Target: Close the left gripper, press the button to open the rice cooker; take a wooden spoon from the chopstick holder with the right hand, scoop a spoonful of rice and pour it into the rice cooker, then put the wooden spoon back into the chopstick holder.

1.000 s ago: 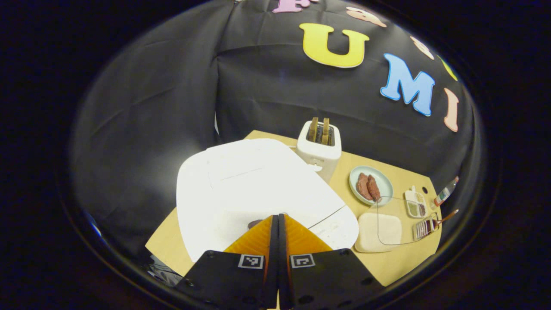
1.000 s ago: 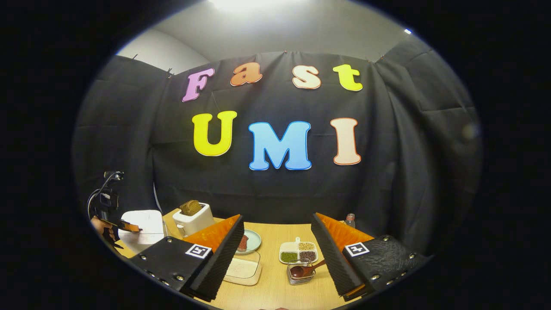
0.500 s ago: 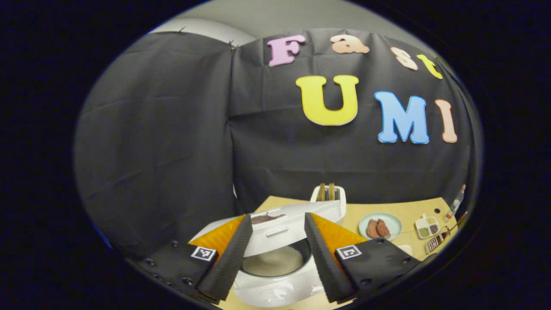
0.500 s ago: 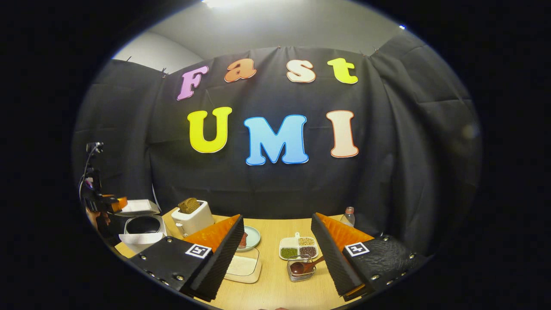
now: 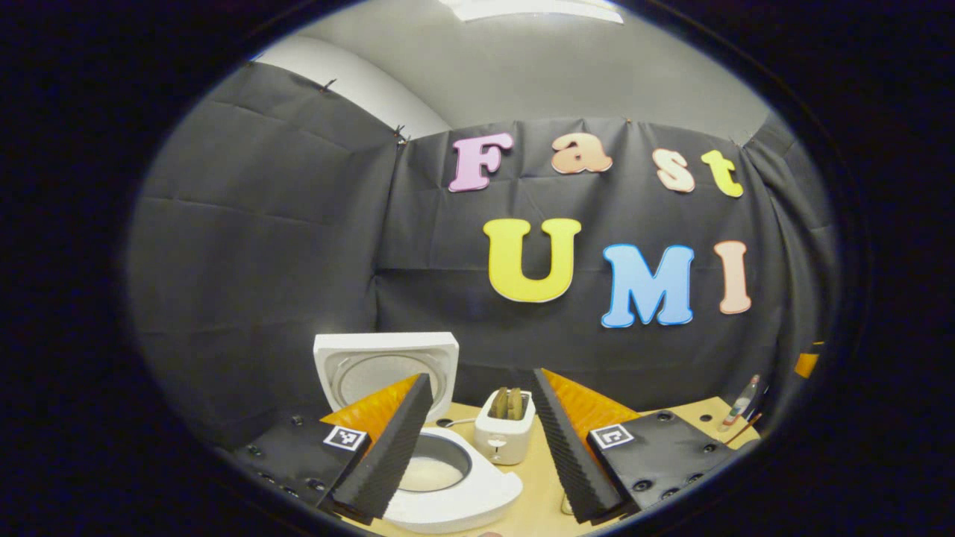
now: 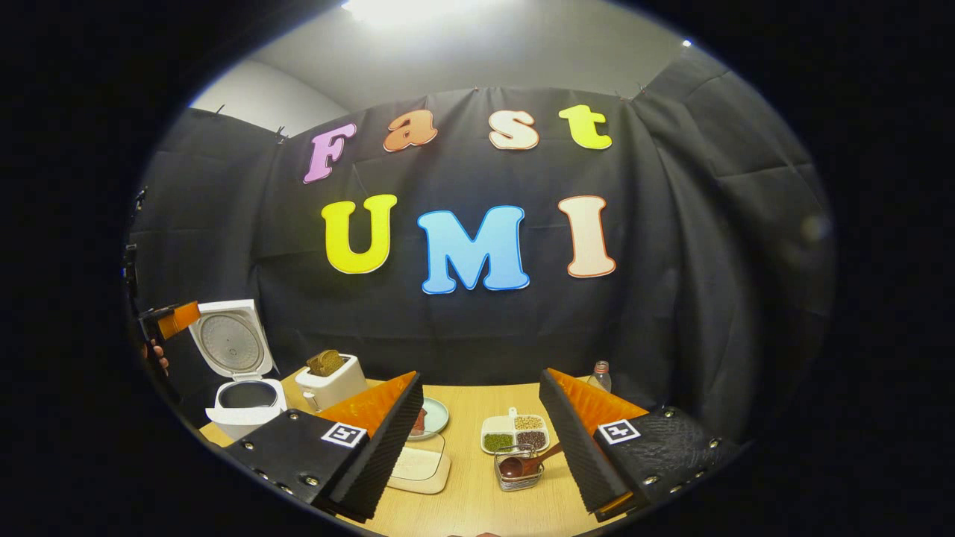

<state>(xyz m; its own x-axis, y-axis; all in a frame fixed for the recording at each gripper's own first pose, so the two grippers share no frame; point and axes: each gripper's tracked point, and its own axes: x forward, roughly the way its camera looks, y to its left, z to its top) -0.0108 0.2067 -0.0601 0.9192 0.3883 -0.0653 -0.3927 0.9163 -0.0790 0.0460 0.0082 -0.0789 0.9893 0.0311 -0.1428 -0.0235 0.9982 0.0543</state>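
The white rice cooker point(image 5: 455, 488) stands at the table's left end with its lid point(image 5: 384, 365) swung fully up; the inner pot shows pale inside. My left gripper point(image 5: 480, 377) is open and empty, hanging above and in front of the cooker. In the right gripper view the cooker point(image 6: 245, 399) sits far left, and the left gripper point(image 6: 170, 319) is beside its raised lid, held by a hand point(image 6: 157, 354). The wooden spoon point(image 6: 522, 465) lies in the wire chopstick holder point(image 6: 516, 477). My right gripper point(image 6: 480, 375) is open and empty, above the near table edge, the holder just beyond its fingers.
A white toaster point(image 6: 328, 382) with bread stands right of the cooker. A plate point(image 6: 435, 415), a divided dish of grains point(image 6: 515, 432) and a white tray with a clear lid point(image 6: 419, 466) lie mid-table. A small bottle point(image 6: 600, 375) stands at the back right.
My left gripper went from shut on the cooker's front to open, then lifted and drew back. The lid swung from closed to fully upright. The right gripper barely moved.
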